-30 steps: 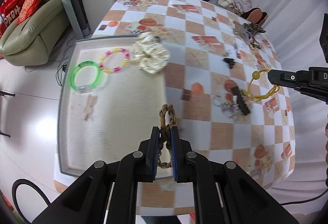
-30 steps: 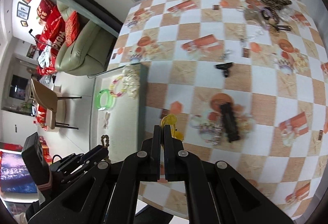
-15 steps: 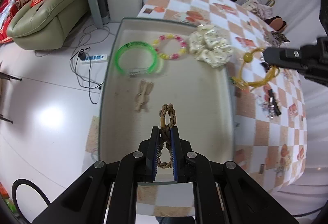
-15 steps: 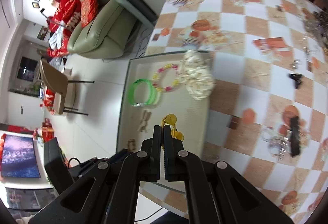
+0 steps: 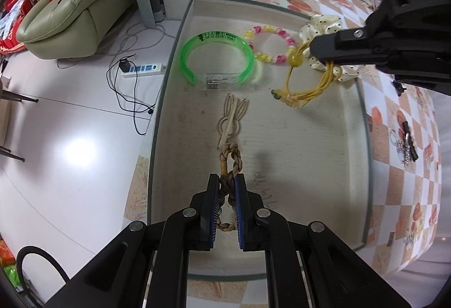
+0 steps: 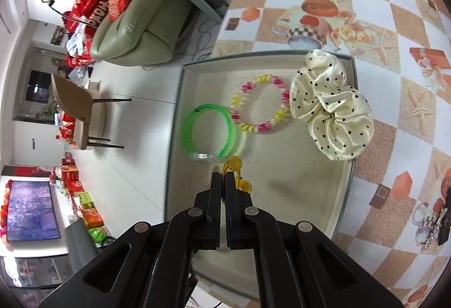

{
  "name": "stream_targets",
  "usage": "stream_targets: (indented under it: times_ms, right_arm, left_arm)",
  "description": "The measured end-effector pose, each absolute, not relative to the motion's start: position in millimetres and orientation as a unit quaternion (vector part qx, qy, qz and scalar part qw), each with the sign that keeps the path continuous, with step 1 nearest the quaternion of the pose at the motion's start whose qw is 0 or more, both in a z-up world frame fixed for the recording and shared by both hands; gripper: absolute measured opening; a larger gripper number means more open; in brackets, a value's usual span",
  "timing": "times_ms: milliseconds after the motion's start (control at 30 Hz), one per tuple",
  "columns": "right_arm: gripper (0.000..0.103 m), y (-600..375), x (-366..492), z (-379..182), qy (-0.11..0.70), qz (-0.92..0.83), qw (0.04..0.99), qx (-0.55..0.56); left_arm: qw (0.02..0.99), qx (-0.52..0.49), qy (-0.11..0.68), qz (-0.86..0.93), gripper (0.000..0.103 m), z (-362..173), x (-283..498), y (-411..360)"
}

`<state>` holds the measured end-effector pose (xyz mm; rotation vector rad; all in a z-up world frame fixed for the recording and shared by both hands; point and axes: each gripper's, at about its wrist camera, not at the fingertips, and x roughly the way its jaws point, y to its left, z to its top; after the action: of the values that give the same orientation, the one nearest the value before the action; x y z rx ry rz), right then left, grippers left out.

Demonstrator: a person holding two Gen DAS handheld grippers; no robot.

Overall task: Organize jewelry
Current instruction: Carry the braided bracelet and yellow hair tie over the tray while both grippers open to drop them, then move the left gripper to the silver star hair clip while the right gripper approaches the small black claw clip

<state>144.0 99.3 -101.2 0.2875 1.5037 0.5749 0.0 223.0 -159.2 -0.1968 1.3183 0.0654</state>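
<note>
Risk: my left gripper (image 5: 227,189) fingers pinch the braided brown bracelet (image 5: 229,167), my right gripper (image 6: 224,181) clamps the yellow cord bracelet (image 5: 303,82); both hang over the tray (image 5: 169,99), and dropped together could tangle.

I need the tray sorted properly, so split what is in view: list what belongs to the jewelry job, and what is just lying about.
Part of the job:
- tray
- brown braided cord in the left hand-held gripper
- yellow cord bracelet in the right hand-held gripper
- green bangle
- beaded bracelet
- polka-dot scrunchie
- dark pieces on the tablecloth

Lying about:
- power strip
- sofa
- chair
</note>
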Motion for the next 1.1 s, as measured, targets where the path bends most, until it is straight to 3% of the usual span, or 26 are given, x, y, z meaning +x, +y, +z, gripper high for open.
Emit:
stream_targets:
  times_ms: [600,633,733,800,833,867,900,1100]
  right_arm:
    - [0.005,79.2,150.4,-153.2,0.703,0.194,0.679,0.080]
    - [0.009,78.6,150.7,-154.0,0.704,0.194,0.679,0.081]
    - [0.037,80.1,151.8,-154.4,0.702,0.193,0.680,0.082]
    - [0.041,75.4,151.3,-151.0,0.698,0.196,0.683,0.089]
    - [0.041,74.4,152.1,-148.6,0.696,0.198,0.684,0.094]
    - [0.042,72.8,153.0,-145.2,0.693,0.201,0.685,0.099]
    - [0.043,71.4,153.4,-141.8,0.691,0.202,0.687,0.103]
    - [0.055,56.2,147.6,-110.7,0.668,0.215,0.699,0.136]
  left_arm:
    - [0.770,-0.032,0.636,0.044,0.017,-175.8,10.1,206.5]
    - [0.769,-0.031,0.637,0.045,0.017,-175.8,11.6,206.7]
    - [0.768,-0.024,0.638,0.047,0.017,-175.1,13.8,205.0]
    - [0.768,-0.021,0.639,0.047,0.018,-174.1,12.0,202.3]
    - [0.767,-0.020,0.640,0.046,0.046,-173.9,12.1,201.3]
    - [0.767,-0.019,0.639,0.048,0.094,-171.8,10.7,199.8]
    - [0.772,-0.016,0.633,0.055,0.103,-168.7,10.2,199.4]
    - [0.780,-0.006,0.624,0.043,0.103,-156.3,13.1,188.4]
